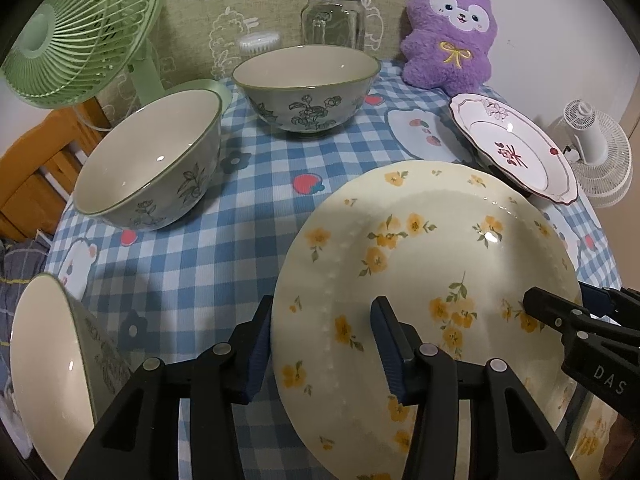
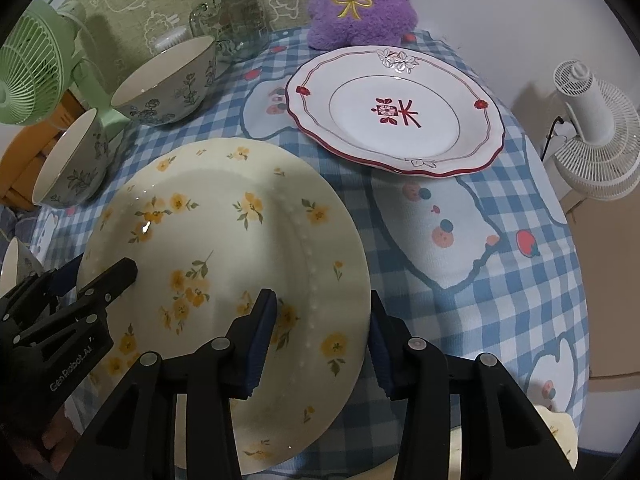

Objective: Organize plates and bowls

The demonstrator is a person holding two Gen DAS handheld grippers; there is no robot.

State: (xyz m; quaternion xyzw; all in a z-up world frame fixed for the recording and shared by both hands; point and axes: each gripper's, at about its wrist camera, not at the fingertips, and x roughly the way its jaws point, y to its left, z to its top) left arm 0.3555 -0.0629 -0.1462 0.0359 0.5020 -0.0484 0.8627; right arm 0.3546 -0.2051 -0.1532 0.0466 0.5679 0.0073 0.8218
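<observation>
While we hold the yellow-flowered plate (image 1: 432,280) from both sides, the left wrist view shows how it could go wrong. Our left tongs (image 1: 324,344) straddle the plate's left rim, one pad outside the edge and one on the inner face, partly closed around it. We cannot tell whether the pads truly press. If they merely bracket the glazed rim, we judge the plate could slip and tip onto the bench (image 1: 224,240) as we lift. A green-rimmed bowl (image 1: 148,164) lies tilted to the left, a second bowl (image 1: 306,88) stands upright behind it, and a third bowl (image 1: 52,364) sits just beside our left pad, where a sideways swing could knock it. The right tongs (image 1: 560,308) reach in at the plate's far right edge.

From the right wrist view, our right tongs (image 2: 322,340) straddle the plate's (image 2: 224,240) right rim likewise, half closed, contact unclear. The red-trimmed plate (image 2: 396,116) lies beyond, near but apart. An uneven lift between our two hands could twist the plate loose. The left tongs (image 2: 100,280) show at its left edge.
</observation>
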